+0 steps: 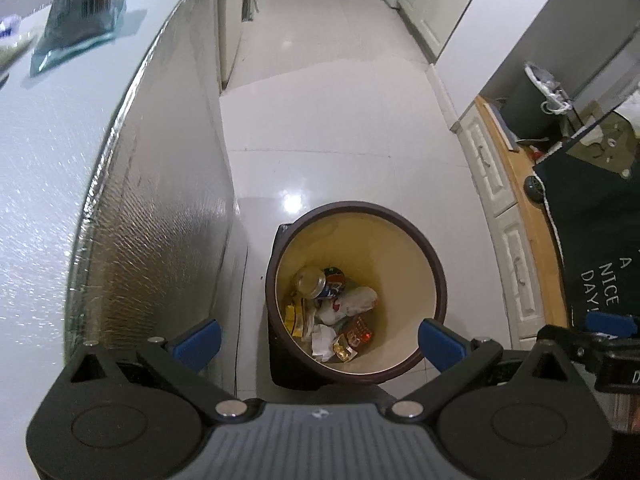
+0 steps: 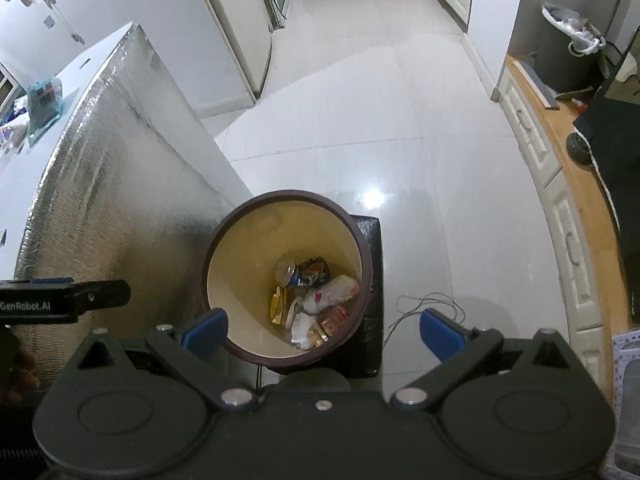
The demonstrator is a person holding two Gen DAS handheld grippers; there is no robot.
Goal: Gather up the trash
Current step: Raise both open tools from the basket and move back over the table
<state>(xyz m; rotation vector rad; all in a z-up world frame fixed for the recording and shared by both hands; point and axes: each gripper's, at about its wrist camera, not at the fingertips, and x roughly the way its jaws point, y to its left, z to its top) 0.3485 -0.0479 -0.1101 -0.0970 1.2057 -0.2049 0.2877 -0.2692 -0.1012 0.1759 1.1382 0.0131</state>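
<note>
A round bin (image 1: pixel 434 264) (image 2: pixel 362 248) with a dark brown rim and cream inside stands on the floor on a black block. It holds a crushed drink can (image 1: pixel 320 282) (image 2: pixel 304 272), a white crumpled bag (image 1: pixel 356 300) (image 2: pixel 334 290), yellow and red snack wrappers (image 1: pixel 294 316) (image 2: pixel 280 306) and white paper. My left gripper (image 1: pixel 318 340) hovers over the bin, open, nothing between its blue pads. My right gripper (image 2: pixel 324 332) is also above the bin, open and empty. A teal plastic packet (image 1: pixel 80 20) (image 2: pixel 44 98) lies on the white tabletop.
A table with a white top and silver foil side (image 1: pixel 160 184) (image 2: pixel 108 184) stands left of the bin. White drawers under a wooden counter (image 1: pixel 520 184) (image 2: pixel 560 152) run along the right. A grey lined bin (image 1: pixel 528 100) (image 2: pixel 564 48) is beyond. A thin cable (image 2: pixel 424 304) lies on the tiled floor.
</note>
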